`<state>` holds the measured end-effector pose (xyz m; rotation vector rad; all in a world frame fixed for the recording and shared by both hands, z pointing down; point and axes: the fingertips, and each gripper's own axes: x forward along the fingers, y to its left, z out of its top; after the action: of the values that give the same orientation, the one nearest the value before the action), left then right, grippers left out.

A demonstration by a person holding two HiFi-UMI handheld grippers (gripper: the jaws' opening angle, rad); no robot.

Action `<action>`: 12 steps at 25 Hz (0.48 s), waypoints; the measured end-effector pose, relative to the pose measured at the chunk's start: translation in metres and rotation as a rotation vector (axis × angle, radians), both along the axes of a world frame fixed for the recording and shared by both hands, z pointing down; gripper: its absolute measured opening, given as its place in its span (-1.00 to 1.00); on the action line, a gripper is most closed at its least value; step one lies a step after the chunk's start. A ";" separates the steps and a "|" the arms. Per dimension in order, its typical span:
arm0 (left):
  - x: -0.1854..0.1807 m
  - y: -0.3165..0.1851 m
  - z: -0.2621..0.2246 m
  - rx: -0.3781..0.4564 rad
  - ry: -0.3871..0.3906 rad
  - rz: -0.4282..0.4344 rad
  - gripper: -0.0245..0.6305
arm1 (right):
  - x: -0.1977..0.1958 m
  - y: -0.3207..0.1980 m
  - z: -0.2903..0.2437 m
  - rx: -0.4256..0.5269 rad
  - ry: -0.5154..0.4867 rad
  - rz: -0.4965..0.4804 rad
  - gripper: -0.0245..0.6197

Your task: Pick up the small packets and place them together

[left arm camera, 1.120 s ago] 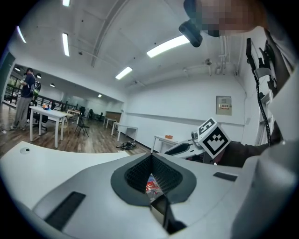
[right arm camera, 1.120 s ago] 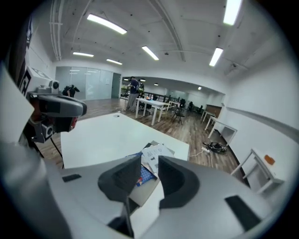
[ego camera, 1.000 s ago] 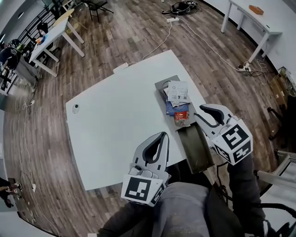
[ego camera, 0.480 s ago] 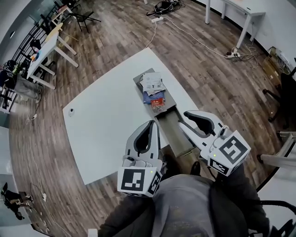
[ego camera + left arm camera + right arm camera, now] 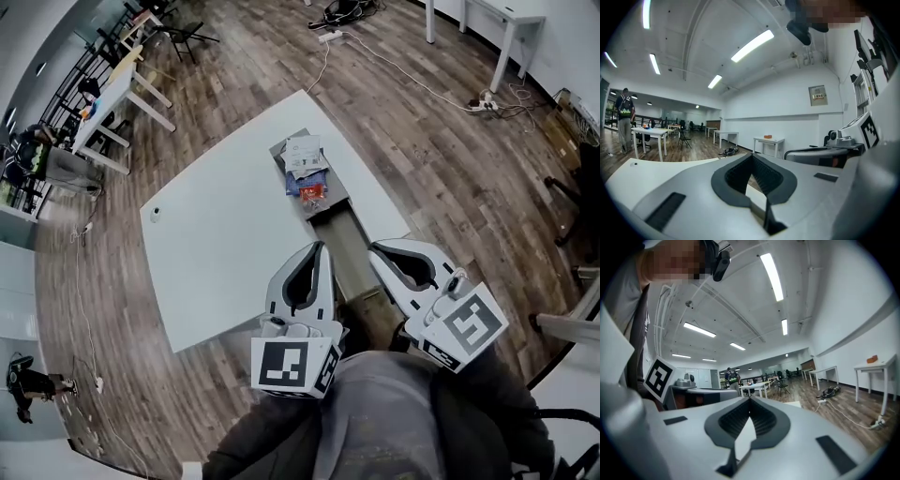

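Observation:
Several small packets lie in a heap at the far end of a long grey tray (image 5: 349, 251) on the white table (image 5: 225, 244): white ones (image 5: 305, 152), a blue one (image 5: 296, 184) and a red-orange one (image 5: 317, 194). Both grippers hang close to my body at the table's near edge, well short of the packets. My left gripper (image 5: 317, 247) is shut with nothing in it, left of the tray's near end. My right gripper (image 5: 376, 249) is shut and empty, just right of the tray. Both gripper views look out over the room; the jaws' tips meet, left gripper (image 5: 751, 155), right gripper (image 5: 750, 398).
A small round object (image 5: 156, 213) lies at the table's far left corner. Cables and a power strip (image 5: 330, 36) run over the wooden floor beyond. Other desks (image 5: 122, 82) stand at the far left, a white table (image 5: 487, 13) at the far right. A person (image 5: 624, 117) stands far off.
My right gripper's jaws, open a second ago, have come together. Both grippers have drawn back toward my body, and the view has pulled away from the tray.

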<state>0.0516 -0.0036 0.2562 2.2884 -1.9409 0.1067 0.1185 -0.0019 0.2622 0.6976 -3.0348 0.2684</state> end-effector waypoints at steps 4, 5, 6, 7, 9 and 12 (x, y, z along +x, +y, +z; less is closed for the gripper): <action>0.002 0.006 -0.005 0.012 -0.010 -0.017 -0.92 | -0.005 0.010 -0.010 0.034 -0.006 -0.040 -0.90; 0.002 0.008 -0.006 0.014 -0.012 -0.023 -0.92 | -0.006 0.012 -0.012 0.041 -0.008 -0.048 -0.90; 0.001 0.009 -0.008 0.017 -0.013 -0.030 -0.92 | -0.008 0.013 -0.013 0.046 -0.010 -0.056 -0.90; 0.000 0.010 -0.009 0.019 -0.015 -0.037 -0.92 | -0.009 0.014 -0.015 0.050 -0.012 -0.063 -0.90; -0.003 0.012 -0.012 0.025 -0.017 -0.049 -0.92 | -0.011 0.016 -0.017 0.055 -0.015 -0.073 -0.90; -0.005 0.015 -0.013 0.030 -0.015 -0.059 -0.92 | -0.012 0.017 -0.019 0.064 -0.019 -0.079 -0.90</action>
<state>0.0465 0.0109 0.2433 2.2533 -2.0289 0.0893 0.1060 0.0154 0.2431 0.5798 -3.0926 0.1784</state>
